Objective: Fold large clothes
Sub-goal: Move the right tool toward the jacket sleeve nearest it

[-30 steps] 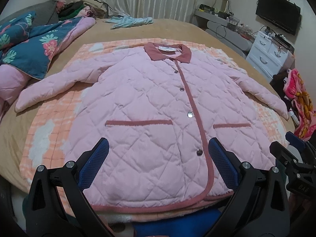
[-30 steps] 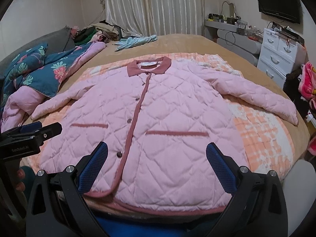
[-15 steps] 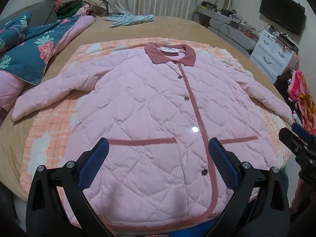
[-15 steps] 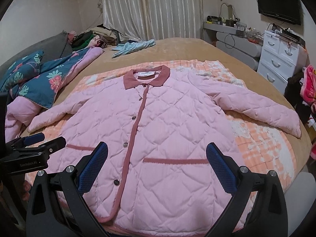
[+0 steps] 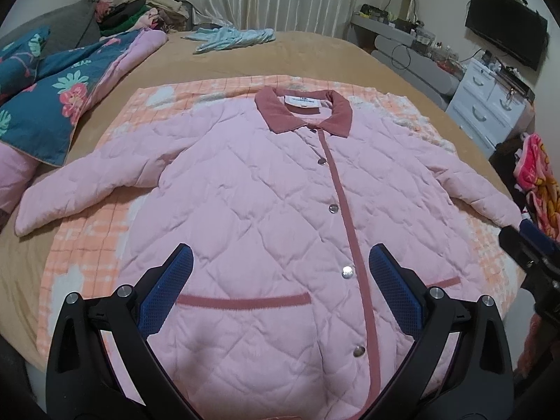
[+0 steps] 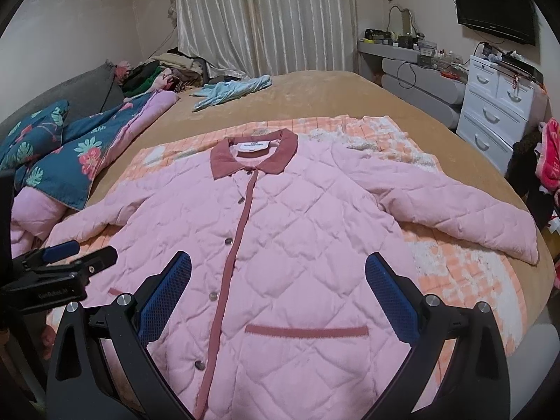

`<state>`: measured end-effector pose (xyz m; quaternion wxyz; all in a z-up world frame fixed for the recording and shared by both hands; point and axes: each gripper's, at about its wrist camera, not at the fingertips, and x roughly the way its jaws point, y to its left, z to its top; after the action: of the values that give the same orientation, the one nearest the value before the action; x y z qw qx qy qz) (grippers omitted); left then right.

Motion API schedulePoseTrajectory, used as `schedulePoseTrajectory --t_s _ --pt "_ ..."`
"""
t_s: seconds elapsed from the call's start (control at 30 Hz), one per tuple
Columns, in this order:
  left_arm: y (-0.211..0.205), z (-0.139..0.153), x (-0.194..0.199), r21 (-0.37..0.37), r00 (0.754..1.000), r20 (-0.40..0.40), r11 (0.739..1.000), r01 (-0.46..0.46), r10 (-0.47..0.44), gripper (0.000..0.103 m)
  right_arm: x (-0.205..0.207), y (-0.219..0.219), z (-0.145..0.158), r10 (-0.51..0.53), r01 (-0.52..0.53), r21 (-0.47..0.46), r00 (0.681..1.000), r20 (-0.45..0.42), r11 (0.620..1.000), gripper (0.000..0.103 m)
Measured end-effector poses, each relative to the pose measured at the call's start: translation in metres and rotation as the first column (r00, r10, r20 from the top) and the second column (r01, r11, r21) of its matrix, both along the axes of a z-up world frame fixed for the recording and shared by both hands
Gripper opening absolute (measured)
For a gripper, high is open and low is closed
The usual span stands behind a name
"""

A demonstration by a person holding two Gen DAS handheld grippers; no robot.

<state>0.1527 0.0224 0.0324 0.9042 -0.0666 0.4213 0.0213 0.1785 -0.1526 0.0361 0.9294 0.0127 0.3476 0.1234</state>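
Overhead, both tools hung above a pink quilted jacket spread face up and buttoned on an orange-and-white checked blanket, itself laid across a bed with a tan cover. The left tool stood with its blue-padded fingers wide apart and gripping nothing, poised over the lower front of the jacket, the dark-pink pocket trim and the button strip showing between them. The right tool was likewise spread open and empty, held over the jacket's other lower half, above the second pocket trim. Whether either tool touched the fabric could not be told. The collar lay at the far end from both tools, with a white label inside it. Both sleeves stretched outward: one toward a folded floral quilt at the bed's left side, the other toward the bed's right edge. From each wrist view the neighbouring tool showed at the frame's edge, beside the jacket's hem-side corners. A light-blue garment lay near the curtains at the far side of the bed, and a white drawer unit stood to the right beneath a wall-mounted television.
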Motion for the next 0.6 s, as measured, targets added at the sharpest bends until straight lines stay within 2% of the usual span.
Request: schedulePoseTrajectory --t_s 0.33,0.6 --pt "0.001 0.003 0.043 -0.005 1.0 0.004 1.0 -0.002 0.002 0.094 0.039 -0.026 0.001 -0.08 0.08 0.018 0.997 0.003 0.997 0.099" --pt "0.002 -0.005 0.079 -0.046 1.0 -0.022 0.999 -0.019 0.018 0.094 0.073 -0.065 -0.011 -0.185 0.185 0.01 0.983 -0.017 0.983 0.099"
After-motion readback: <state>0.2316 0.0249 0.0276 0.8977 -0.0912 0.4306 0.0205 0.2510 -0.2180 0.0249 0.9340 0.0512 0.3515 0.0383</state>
